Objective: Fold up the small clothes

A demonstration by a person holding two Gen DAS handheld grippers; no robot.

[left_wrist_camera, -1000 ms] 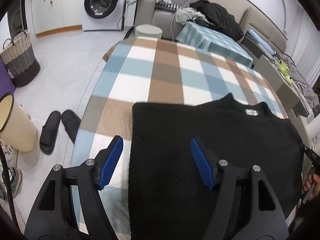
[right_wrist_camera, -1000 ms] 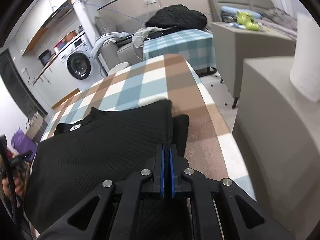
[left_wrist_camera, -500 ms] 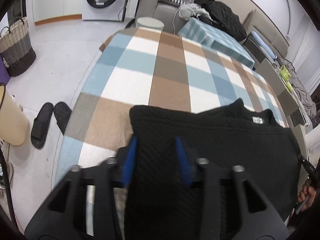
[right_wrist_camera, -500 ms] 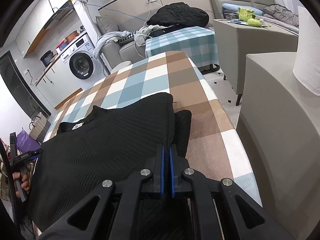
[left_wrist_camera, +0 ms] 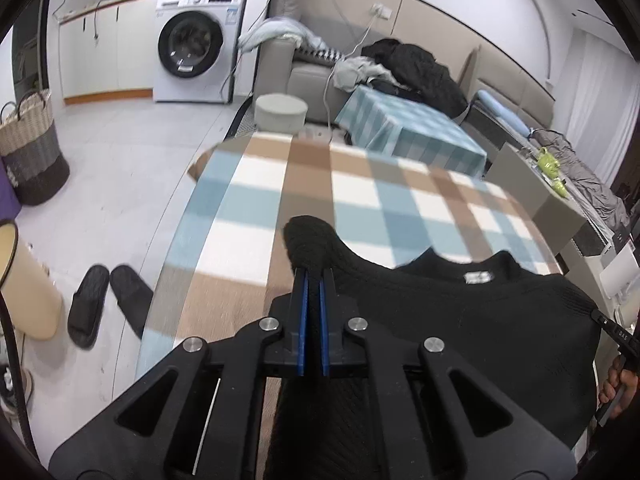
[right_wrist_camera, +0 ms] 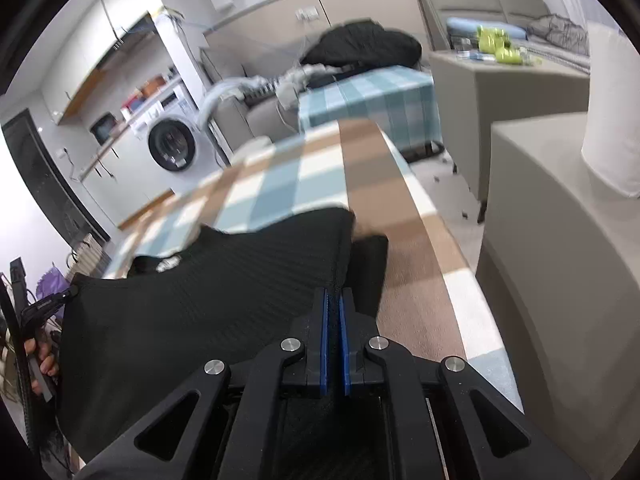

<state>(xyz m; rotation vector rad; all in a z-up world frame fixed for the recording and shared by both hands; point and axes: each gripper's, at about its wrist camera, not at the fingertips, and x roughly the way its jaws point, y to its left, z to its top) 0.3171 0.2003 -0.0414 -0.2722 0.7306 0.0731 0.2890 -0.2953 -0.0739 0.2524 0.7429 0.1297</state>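
Pinching the near edge of the black sweater point(left_wrist_camera: 460, 320) at its two ends, the left tongs point(left_wrist_camera: 313, 280) and right tongs point(right_wrist_camera: 334, 300) are both clamped shut on knit. The garment lies on the checked table point(left_wrist_camera: 304, 200), collar and label towards the far side, and a raised hump of cloth juts ahead of the left pads. Its long axis runs between the two grips, so the fold probably carries forward, away from both tongs; motion blur hides the far hem.
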